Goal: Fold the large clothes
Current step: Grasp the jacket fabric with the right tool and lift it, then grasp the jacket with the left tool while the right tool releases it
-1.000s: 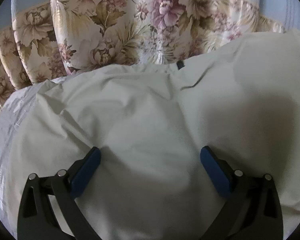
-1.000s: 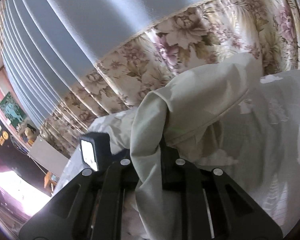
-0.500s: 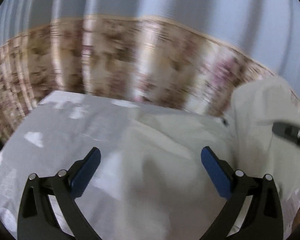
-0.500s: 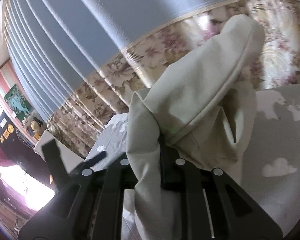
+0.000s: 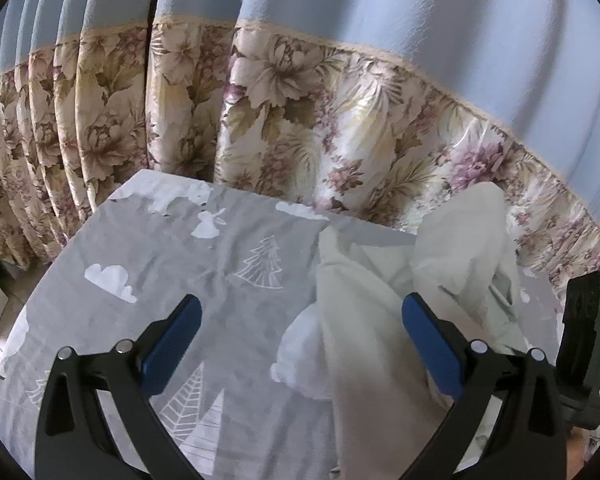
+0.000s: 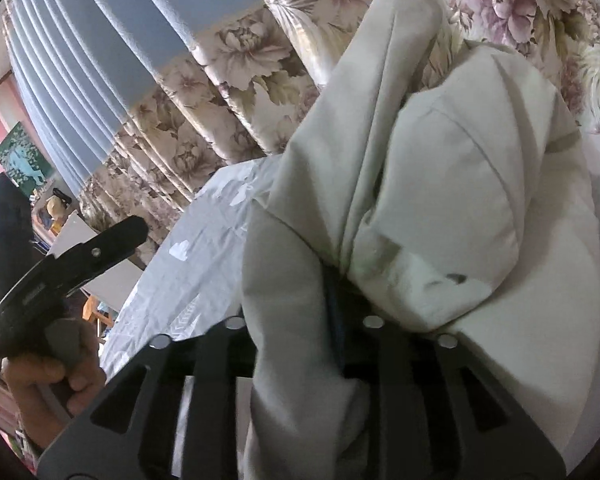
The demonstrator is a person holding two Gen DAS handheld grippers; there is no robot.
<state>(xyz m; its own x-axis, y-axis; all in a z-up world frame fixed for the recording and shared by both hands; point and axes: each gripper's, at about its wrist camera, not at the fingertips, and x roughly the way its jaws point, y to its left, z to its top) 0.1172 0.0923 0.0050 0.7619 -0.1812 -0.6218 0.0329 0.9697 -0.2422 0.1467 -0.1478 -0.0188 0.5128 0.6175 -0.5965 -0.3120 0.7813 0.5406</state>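
A large cream garment hangs bunched over my right gripper. Its jaws are opening, a dark gap shows beside one blue pad, and cloth still lies between the fingers. In the left wrist view the same garment lies heaped at the right of a grey printed bedsheet. My left gripper is open above the sheet, its right finger against the garment's edge, nothing pinched. The right wrist view shows the left gripper at the left, held in a hand.
Floral and blue curtains hang close behind the bed's far edge. The right gripper's black body sits at the right edge of the left wrist view. A white box and room clutter lie beyond the bed's left side.
The left gripper swung left off the garment, so grey sheet now fills its view. The right gripper carried the bunched garment along and down, and its fingers now stand wider apart.
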